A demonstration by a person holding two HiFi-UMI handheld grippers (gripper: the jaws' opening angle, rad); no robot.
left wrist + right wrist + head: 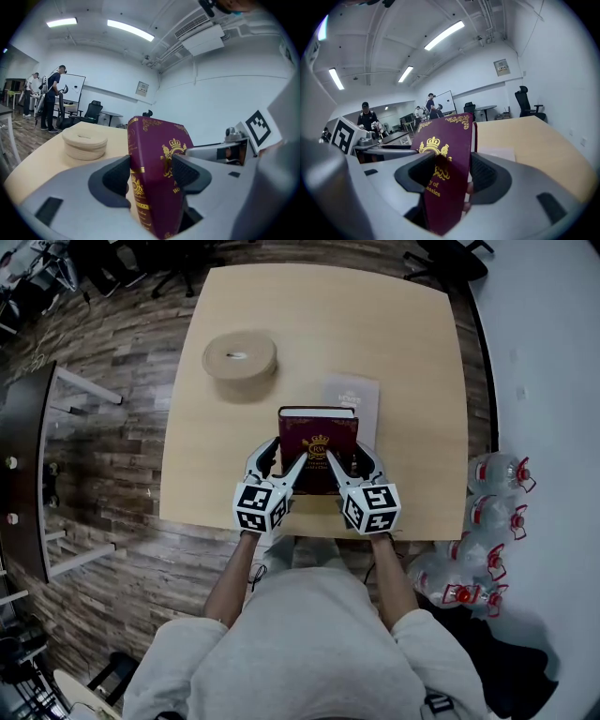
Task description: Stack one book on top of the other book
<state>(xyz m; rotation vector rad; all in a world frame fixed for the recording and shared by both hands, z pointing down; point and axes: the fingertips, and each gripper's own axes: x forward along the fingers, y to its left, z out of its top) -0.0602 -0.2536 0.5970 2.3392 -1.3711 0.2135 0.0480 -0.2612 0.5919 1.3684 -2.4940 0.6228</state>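
Transfer is the step in hand: the maroon hardcover book (319,442) sits between both tools, near the front edge of the wooden table (375,324). The left gripper (281,460) has its pads clamped on the spine side, one on each cover. The right gripper (354,463) pinches the opposite, page-edge side in the same way. From the tilt in the gripper views, I judge the book to be lifted off the tabletop. The second book, a thin grey book (351,397), lies flat just beyond it and slightly to the right, untouched. A beige round roll (240,364) stands well to the left. The next move calls for carrying the maroon book forward and a little right, levelling it and squaring it over the grey cover. Only then should both grips let go together
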